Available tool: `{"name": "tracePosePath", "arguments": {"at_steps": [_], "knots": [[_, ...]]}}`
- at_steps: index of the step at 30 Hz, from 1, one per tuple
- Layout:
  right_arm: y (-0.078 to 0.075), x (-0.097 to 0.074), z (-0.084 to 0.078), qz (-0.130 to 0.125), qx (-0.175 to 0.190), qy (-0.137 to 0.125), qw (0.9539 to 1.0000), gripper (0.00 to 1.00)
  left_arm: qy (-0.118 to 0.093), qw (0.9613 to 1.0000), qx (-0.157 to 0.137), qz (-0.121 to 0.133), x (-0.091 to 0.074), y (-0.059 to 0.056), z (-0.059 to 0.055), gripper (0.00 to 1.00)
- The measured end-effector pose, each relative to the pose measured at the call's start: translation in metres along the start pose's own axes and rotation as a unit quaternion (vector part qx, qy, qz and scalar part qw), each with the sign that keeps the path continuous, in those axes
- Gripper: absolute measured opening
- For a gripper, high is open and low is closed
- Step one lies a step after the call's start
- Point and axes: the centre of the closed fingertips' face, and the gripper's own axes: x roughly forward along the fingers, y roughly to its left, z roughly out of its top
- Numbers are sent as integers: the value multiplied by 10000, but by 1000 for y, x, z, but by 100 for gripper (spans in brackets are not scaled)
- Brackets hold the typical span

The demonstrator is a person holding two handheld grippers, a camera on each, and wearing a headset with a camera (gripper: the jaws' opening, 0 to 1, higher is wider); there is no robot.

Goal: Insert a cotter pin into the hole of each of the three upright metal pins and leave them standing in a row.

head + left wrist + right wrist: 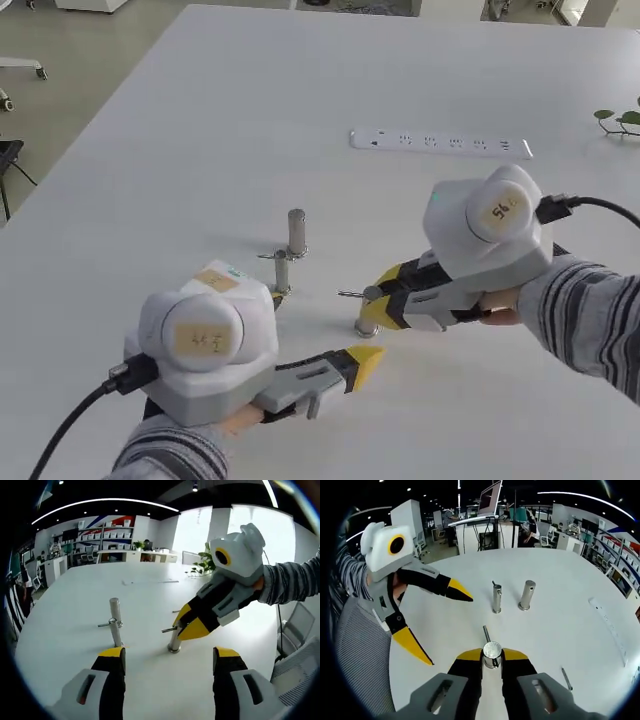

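Note:
Three upright metal pins stand on the white table point(200, 150). The far pin point(297, 232) is bare. The middle pin point(282, 270) has a cotter pin point(268, 256) through it. My right gripper point(376, 297) is shut on a cotter pin point(169, 629) at the top of the near pin point(174, 641), and the cotter pin's tip pokes out on the far side point(485, 631). My left gripper point(170, 655) is open and holds nothing, with the near pin just ahead between its jaws.
A loose cotter pin point(565, 677) lies on the table to the right of my right gripper. A white power strip point(440, 143) lies further back. A plant point(620, 118) sits at the table's right edge.

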Motion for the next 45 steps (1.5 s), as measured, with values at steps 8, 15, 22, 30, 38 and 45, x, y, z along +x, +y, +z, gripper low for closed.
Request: {"name": "tracePosePath", "arguments": {"at_steps": [8,15,22,30,38,45], "knots": [[-1,0,0,3,-25,52,10000,8,-127,9998,126,31,-12,4,5,81],[-8,-1,6,-42,-63,74,9999,8,-231,9997,97,17,-22,9,11,88],[-17,3,15,-70,-146,95,9998,8,-253,9996,136,79,-27,17,15,95],[-23,10,18,-69,-154,152,9997,8,-263,9992,278,79,-31,21,16,99],[-31,13,19,-75,-144,194,9997,8,-236,9992,305,87,-30,21,14,99],[-35,14,18,-16,-77,200,9998,8,-195,9994,267,83,-30,23,11,99]]}}
